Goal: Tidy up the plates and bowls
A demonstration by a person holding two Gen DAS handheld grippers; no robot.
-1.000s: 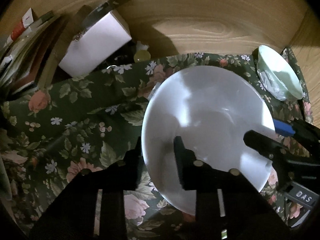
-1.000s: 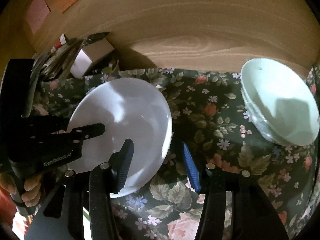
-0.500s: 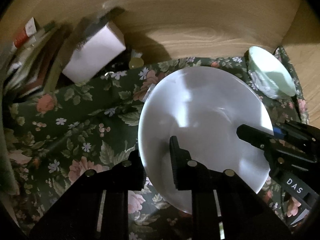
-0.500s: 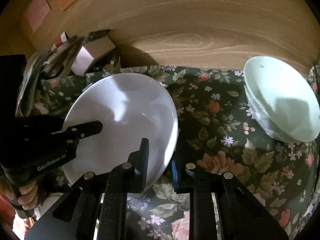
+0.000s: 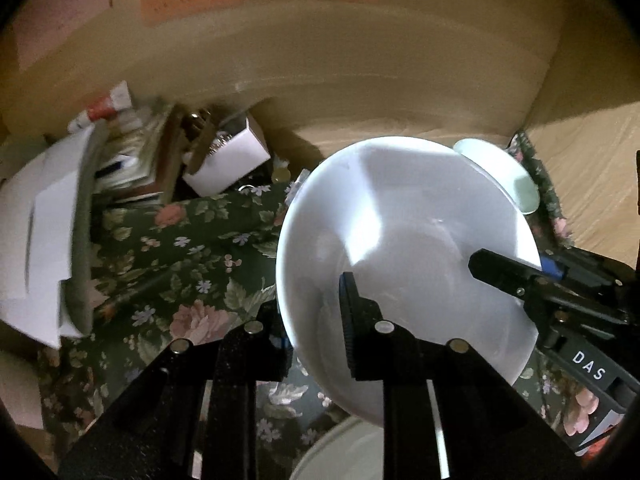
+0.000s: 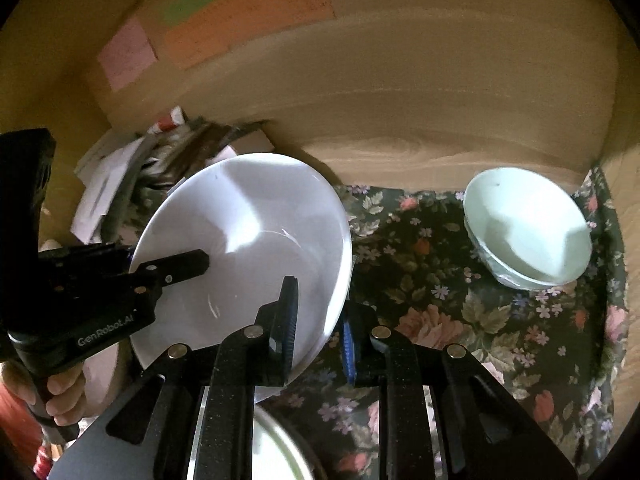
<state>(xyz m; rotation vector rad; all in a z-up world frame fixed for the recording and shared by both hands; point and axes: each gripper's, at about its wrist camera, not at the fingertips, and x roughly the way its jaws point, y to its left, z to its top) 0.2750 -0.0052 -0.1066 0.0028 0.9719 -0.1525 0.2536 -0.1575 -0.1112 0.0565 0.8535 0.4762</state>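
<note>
You hold the white round ceramic plate (image 6: 248,240) tilted — left gripper (image 5: 312,320) and right gripper (image 6: 320,320) clamp opposite rims; pale green bowl (image 6: 528,228) lies beyond the right rim.

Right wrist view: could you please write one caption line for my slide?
Both grippers, left gripper and right gripper, clamp a white plate by opposite rims above the floral cloth; pale green bowl beside.

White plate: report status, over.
Left gripper and right gripper both shut on the round white plate, lifted off the floral cloth. Pale green bowl sits clear.

Left tool (image 5: 312,316), right tool (image 6: 316,320): both clamped, seemingly angled downward
</note>
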